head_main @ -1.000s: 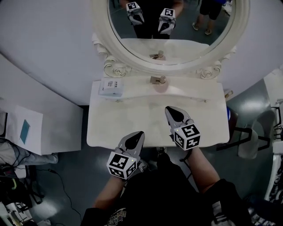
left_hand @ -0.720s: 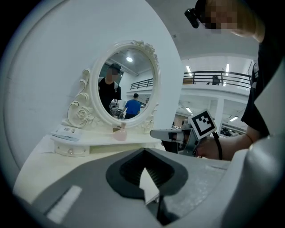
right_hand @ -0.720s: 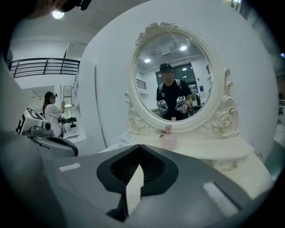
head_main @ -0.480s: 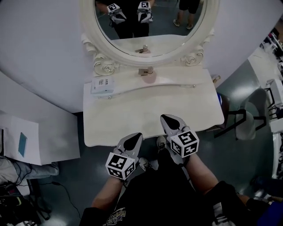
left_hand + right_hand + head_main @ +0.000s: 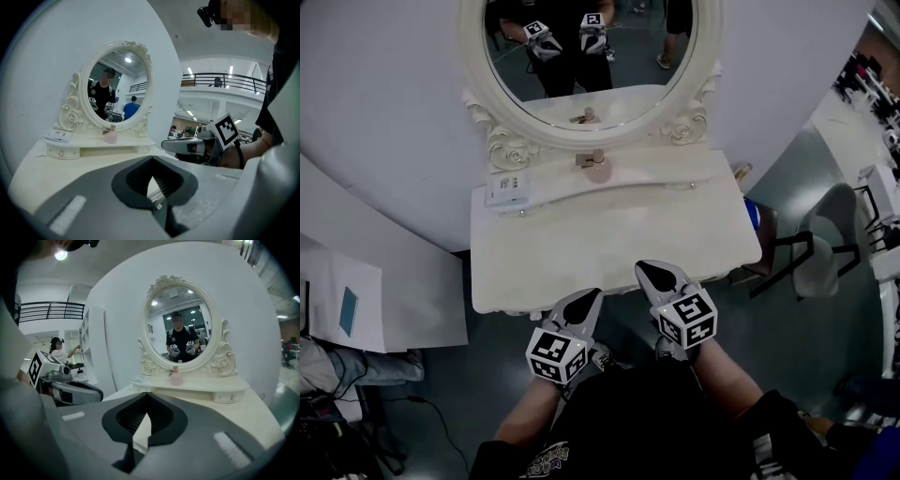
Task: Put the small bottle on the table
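At the near edge of the cream carved dressing table (image 5: pixel 609 234), the left gripper (image 5: pixel 584 298) and the right gripper (image 5: pixel 652 273) both hang with jaws pressed together and nothing between them. Well apart from both, the small pale-pink bottle (image 5: pixel 593 168) stands upright on the raised shelf at the foot of the oval white-framed mirror (image 5: pixel 591 56). To me the placing looks done, with nothing left to carry.

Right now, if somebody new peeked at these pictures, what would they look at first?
Probably the big oval mirror with its curly white frame, standing at the back of the white table. Next comes the small pink bottle on the raised shelf right under the mirror. Then the left claw and right claw, both shut and empty, at the table's near edge.
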{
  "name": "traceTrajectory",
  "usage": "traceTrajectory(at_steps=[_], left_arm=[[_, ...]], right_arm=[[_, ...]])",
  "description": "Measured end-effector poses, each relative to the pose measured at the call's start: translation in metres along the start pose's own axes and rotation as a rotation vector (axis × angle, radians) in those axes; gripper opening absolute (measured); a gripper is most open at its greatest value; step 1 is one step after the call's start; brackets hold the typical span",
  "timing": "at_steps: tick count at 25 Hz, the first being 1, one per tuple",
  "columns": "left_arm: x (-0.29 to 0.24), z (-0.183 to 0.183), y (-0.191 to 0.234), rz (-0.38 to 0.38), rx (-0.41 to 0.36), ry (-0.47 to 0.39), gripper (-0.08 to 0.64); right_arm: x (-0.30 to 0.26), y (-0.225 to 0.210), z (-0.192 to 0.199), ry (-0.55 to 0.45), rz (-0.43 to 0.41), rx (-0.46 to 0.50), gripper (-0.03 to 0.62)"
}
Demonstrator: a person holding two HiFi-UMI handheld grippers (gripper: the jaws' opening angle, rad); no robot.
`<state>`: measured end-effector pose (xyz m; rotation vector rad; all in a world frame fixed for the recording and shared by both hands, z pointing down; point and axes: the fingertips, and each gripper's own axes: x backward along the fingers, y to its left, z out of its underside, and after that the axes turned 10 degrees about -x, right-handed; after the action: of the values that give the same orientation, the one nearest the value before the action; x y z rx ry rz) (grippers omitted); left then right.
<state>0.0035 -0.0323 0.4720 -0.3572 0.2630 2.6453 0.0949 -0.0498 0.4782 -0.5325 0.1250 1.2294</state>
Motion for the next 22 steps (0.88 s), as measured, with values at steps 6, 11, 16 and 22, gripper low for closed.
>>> traceTrajectory(at_steps=[6,11,16,22], left_arm=[[-0.018,0.001,-0.026,-0.067,0.026,0.007,0.000],[-0.032,0.005,-0.058,-0.111,0.037,0.027,0.000],[-0.043,-0.003,-0.082,-0.165,0.031,0.015,0.000],[-0.051,-0.007,-0.108,-0.229,0.036,-0.019,0.000]], right_arm=[[0.025,-0.006,0.006,0.028,-0.090,0.025,0.028],[0.047,-0.022,0.013,0.039,-0.154,0.023,0.028],[0.063,-0.032,0.013,0.048,-0.215,0.048,0.028],[0.085,-0.042,0.015,0.056,-0.279,0.096,0.028]])
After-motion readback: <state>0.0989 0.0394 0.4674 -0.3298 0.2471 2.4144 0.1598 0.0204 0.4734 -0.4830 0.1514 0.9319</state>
